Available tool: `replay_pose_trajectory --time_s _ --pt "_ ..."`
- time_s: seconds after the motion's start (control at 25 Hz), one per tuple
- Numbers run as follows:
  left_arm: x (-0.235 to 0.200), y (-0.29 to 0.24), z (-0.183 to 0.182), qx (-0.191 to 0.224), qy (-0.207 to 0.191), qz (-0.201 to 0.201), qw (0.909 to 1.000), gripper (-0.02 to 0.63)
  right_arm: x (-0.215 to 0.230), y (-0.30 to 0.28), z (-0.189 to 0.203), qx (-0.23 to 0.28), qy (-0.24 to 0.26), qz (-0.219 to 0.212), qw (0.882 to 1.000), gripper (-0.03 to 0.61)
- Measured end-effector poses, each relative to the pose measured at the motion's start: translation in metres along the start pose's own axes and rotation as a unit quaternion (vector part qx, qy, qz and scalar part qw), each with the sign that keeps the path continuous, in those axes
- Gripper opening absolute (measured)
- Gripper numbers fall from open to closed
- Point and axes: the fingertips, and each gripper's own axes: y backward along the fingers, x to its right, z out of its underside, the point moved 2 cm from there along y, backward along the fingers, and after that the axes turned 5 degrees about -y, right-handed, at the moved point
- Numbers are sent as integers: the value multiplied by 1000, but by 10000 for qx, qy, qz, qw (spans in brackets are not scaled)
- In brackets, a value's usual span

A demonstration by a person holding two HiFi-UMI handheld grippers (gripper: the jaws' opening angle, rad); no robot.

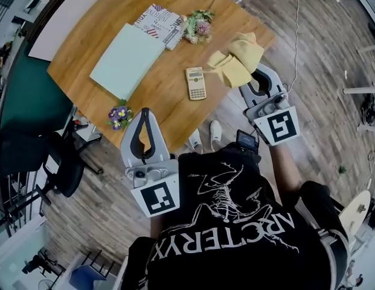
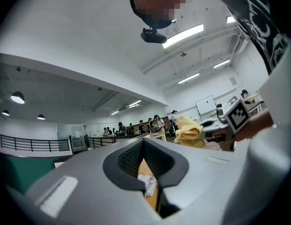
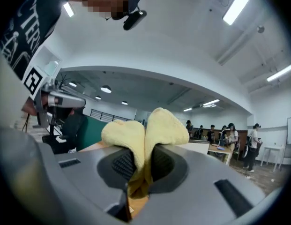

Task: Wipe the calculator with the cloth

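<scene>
Pinching the yellow cloth (image 3: 159, 125) between its jaws, the right gripper (image 3: 144, 165) hovers near the calculator (image 1: 195, 83) on the table (image 1: 169, 104). The left gripper (image 2: 143, 146) is closed and empty. Risk: with nothing bracing it, the calculator may slide toward the near edge when wiped.

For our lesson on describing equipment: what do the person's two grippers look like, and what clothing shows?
The left gripper and right gripper are alike: light grey bodies, curved grey jaws lined with black ribbed pads. Each carries a white cube with a black square marker. The person wears a black T-shirt with a white skeleton print and lettering.
</scene>
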Motion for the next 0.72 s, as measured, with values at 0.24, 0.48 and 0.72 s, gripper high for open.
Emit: replay_pose_trajectory --time_s 0.24,0.48,0.72 --pt "-2 -8 -2 -59 -48 -218 9997 9 -11 -79 82 -1218 393 -787 9886 52" --pt "-6 -2 8 -332 -80 -353 9988 9 -53 -150 213 -2871 1580 -1915 9252 52" --pt "-13 10 24 -685 93 -529 9962 9 -79 -168 314 -4040 2326 -2296 8544 52"
